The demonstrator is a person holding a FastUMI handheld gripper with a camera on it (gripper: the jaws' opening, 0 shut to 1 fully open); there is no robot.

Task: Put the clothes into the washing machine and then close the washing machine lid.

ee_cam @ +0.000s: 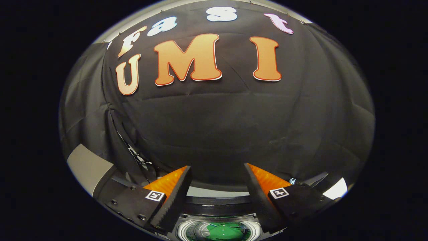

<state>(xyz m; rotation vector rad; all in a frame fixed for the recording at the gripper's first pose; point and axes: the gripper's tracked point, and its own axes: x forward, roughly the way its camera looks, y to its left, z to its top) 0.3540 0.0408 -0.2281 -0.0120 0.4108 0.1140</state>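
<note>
A: What is taking up most of the scene?

B: The booth's black cloth wall [217,127] is spreading across everything beyond the fingers, from nine o'clock round to three o'clock. A grey panel [88,169] is sitting at about eight o'clock, left of the left finger.

A: And the washing machine?

B: The washing machine [217,201] is lying low at six o'clock, its dark rim curving between the two fingers. Its round drum opening [219,231] is showing directly beneath them, and something green, probably the clothes [225,231], is resting inside it.

A: What is the tool doing?

B: The tool [217,174] is hovering above the machine with its fingers spread wide apart, the orange-backed pads [174,197] angling outward. It is gripping nothing; only wall and rim are showing in the gap.

A: So which step is in hand?

B: Judging by the green fabric already in the drum, the person is likely turning to the lid. Where the lid is standing cannot be told from here.

A: How should that be done well?

B: The person should be keeping the fingers clear of the drum so no cloth is snagging, finding the lid's edge, and pressing it down evenly, checking that no fabric is hanging over the rim before it is seating.
</note>
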